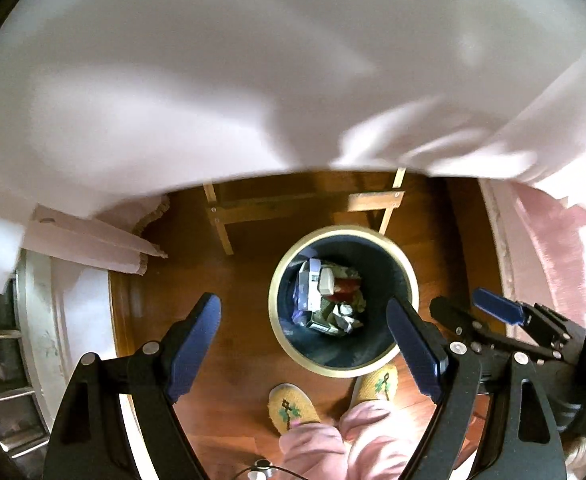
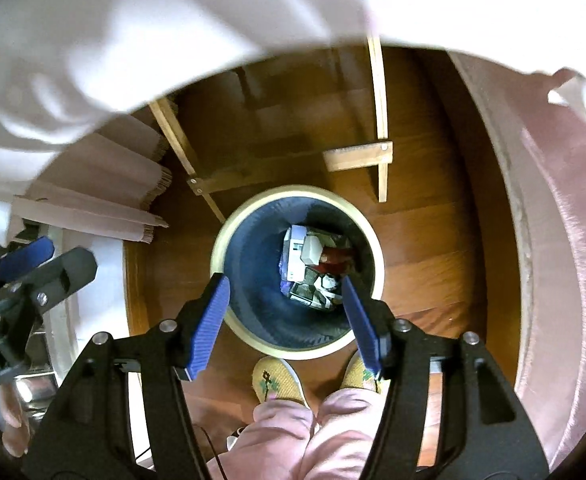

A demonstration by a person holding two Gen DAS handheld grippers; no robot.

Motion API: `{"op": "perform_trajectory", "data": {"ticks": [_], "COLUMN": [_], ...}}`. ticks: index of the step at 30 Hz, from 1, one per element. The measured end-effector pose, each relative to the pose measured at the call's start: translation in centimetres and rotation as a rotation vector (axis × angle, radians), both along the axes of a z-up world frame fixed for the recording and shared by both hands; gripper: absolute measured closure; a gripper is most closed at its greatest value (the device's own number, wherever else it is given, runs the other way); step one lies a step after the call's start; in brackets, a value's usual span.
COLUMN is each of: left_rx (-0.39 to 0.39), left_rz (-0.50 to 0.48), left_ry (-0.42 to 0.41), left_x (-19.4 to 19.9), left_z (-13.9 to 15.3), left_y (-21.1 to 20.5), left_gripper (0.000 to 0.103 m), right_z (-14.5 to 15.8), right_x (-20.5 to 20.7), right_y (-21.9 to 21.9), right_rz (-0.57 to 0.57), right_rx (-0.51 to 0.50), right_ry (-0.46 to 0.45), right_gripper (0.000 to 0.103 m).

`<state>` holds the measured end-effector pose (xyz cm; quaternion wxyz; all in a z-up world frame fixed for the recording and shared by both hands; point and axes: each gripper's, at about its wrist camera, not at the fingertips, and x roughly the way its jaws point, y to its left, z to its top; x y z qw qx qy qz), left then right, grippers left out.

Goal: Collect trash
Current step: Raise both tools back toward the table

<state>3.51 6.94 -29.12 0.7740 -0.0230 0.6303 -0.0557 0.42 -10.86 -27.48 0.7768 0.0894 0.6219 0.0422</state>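
Left tool (image 1: 305, 344) spread wide, nothing between its blue pads (image 1: 195, 344), pointing straight down. Round bin (image 1: 343, 368), pale rim and dark liner, sits on the wooden floor (image 1: 245, 280) at centre, slightly toward 4 o'clock; trash (image 1: 331, 298) lies at its bottom. Two yellow slippers (image 1: 291, 408) and pink trouser legs (image 1: 313, 448) at 6 o'clock, just beside the bin. White cloth (image 1: 213, 80) fills the upper half. Right tool (image 1: 477, 312) shows at 4 o'clock. Wooden bench legs (image 1: 221, 224) at 12 o'clock behind the bin.
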Motion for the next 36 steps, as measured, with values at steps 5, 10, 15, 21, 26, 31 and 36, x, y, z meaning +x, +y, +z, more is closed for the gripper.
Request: {"op": "perform_trajectory", "data": {"ticks": [5,10,15,21,26,31,36], "left_rx": [-0.003,-0.025,-0.072,-0.122,-0.113,-0.113,-0.098], "left_rz": [0.002,0.015,0.03,0.034,0.013,-0.005,-0.012], "left_ry": [-0.043,-0.091,-0.136,-0.197,-0.246,-0.297,-0.365], "left_x": [0.5,0.9,1.0,0.4,0.1,-0.1,0.7], "left_z": [5.2,11.3,17.8,24.7,29.9,34.5,38.0], "left_y": [0.2,1.1,1.9,2.7,3.4,4.5,5.3], "left_gripper": [0.017,0.017,0.017,0.017,0.017,0.017,0.017], "right_z": [5.1,10.7,15.9,22.2,27.3,32.1,36.3], "right_x": [-0.5,-0.5,-0.6,-0.8,-1.1,-1.1,-0.5], "right_y": [0.9,1.1,1.0,1.2,1.7,1.9,2.2], "right_rz": [0.01,-0.002,-0.017,-0.017,-0.008,-0.011,-0.019], "right_rx": [-0.012,-0.008,-0.001,-0.002,-0.015,-0.056,-0.11], "right_ry": [-0.047,-0.083,-0.115,-0.149,-0.184,-0.237,-0.346], "right_gripper": [0.047,0.046,0.043,0.042,0.042,0.042,0.042]}}
